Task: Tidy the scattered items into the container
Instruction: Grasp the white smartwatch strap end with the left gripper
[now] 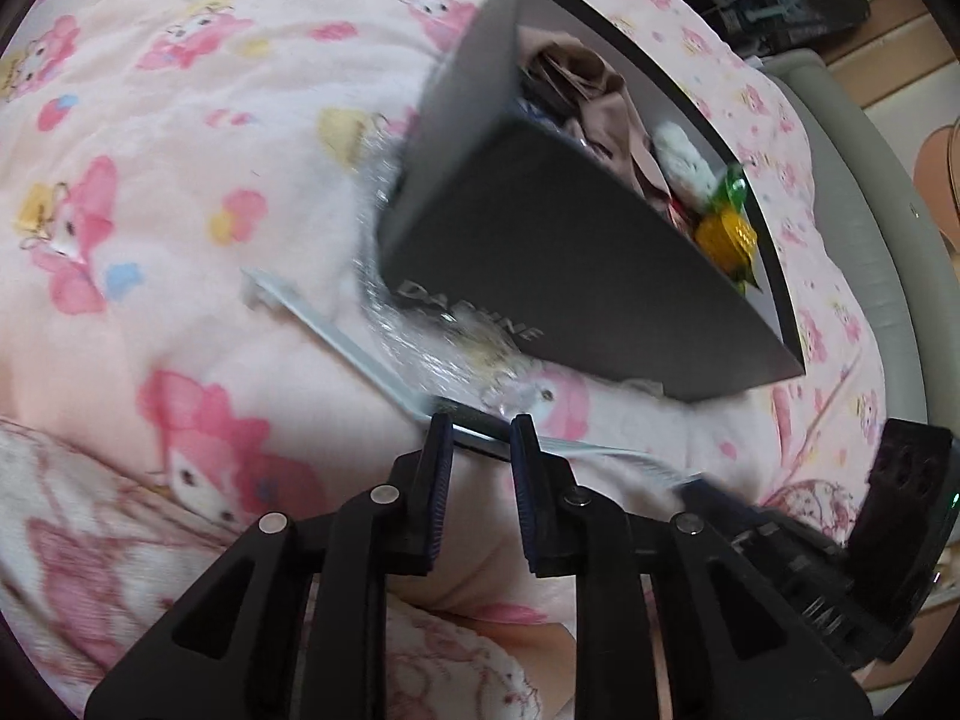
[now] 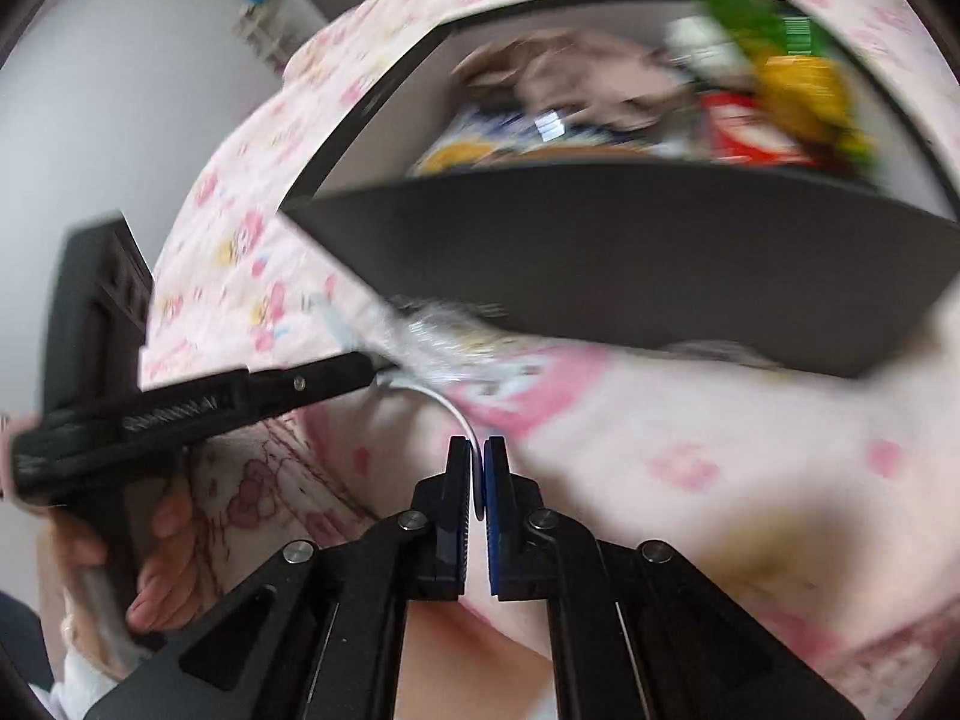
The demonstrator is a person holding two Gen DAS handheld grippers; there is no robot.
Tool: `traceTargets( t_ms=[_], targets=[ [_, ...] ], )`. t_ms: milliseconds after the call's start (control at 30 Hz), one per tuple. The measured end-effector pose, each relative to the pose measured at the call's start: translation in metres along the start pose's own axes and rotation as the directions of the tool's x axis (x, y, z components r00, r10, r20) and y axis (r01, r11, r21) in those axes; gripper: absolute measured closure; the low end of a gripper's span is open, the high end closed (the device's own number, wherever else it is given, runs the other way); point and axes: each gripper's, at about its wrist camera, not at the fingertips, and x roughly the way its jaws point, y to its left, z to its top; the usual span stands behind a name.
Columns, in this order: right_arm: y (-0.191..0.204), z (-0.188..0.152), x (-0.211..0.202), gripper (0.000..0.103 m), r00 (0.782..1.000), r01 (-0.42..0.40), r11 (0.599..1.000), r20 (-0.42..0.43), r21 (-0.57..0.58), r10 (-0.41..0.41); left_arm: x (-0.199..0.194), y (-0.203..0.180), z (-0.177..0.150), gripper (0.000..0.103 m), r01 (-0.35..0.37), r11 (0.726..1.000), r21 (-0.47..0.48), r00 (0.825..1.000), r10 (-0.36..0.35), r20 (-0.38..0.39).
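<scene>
Although the dark grey box (image 1: 576, 276) on the bed already holds a good heap of things, the tidying looks unfinished to me. Inside it, seen from the left wrist, lie crumpled beige fabric (image 1: 606, 102), a white fluffy item (image 1: 681, 156) and a yellow and green plastic piece (image 1: 729, 228); the right wrist view adds red, blue and yellow packets, too blurred to name.

Outside the box, on the pink cartoon-print bedsheet (image 1: 180, 120), remain a crinkled clear plastic wrapper (image 1: 420, 348) tucked against the box's near wall, and a long flat pale strip (image 1: 336, 336) that runs from the sheet toward both grippers.

Jaws of the left gripper (image 1: 477, 432) stand apart, with the strip passing across their tips; whether they touch it I cannot tell. Jaws of the right gripper (image 2: 477, 456) are clenched on a thin white curved end (image 2: 456, 408) (most likely the same strip, bent upward). My judgement: most of the scatter is in, and the strip and wrapper are left to go.

Readable writing is scarce. On the box's side, pale capitals read "DAPHNE" (image 1: 474, 315), partly smeared. Embossed lettering on the left gripper's body, in the right wrist view, is too blurred to read, as is a barcode on a green packet (image 2: 804, 36).
</scene>
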Motion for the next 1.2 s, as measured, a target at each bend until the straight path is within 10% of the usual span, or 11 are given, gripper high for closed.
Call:
traceTargets(
  t_ms=[400,767,833,900,1200],
  targets=[
    [-0.047,0.002,-0.076,0.095,0.978,0.015,0.988,0.201,0.155,-0.046,0.014,-0.008,-0.004,0.073,0.1,0.995,-0.007,0.993,-0.1,-0.061],
    [-0.044,-0.012,0.01,0.094,0.984,-0.137,0.952,-0.075,0.272,0.163,0.033,0.001,0.014,0.068,0.089,0.988,-0.126,0.993,-0.098,-0.065],
    [-0.05,-0.008,0.015,0.094,0.989,-0.111,0.947,-0.063,0.301,0.136,0.04,0.004,0.02,0.07,0.09,0.983,-0.163,0.992,-0.103,-0.075],
    [-0.056,-0.004,0.011,0.093,0.996,-0.072,0.947,-0.023,0.314,0.083,0.045,0.003,0.02,0.094,0.069,0.986,-0.154,0.991,-0.085,-0.098],
    [-0.065,-0.002,-0.007,0.091,0.995,-0.097,0.933,0.027,0.347,0.093,0.02,-0.011,-0.009,0.099,0.119,0.992,-0.047,0.987,-0.123,-0.106]
  ],
)
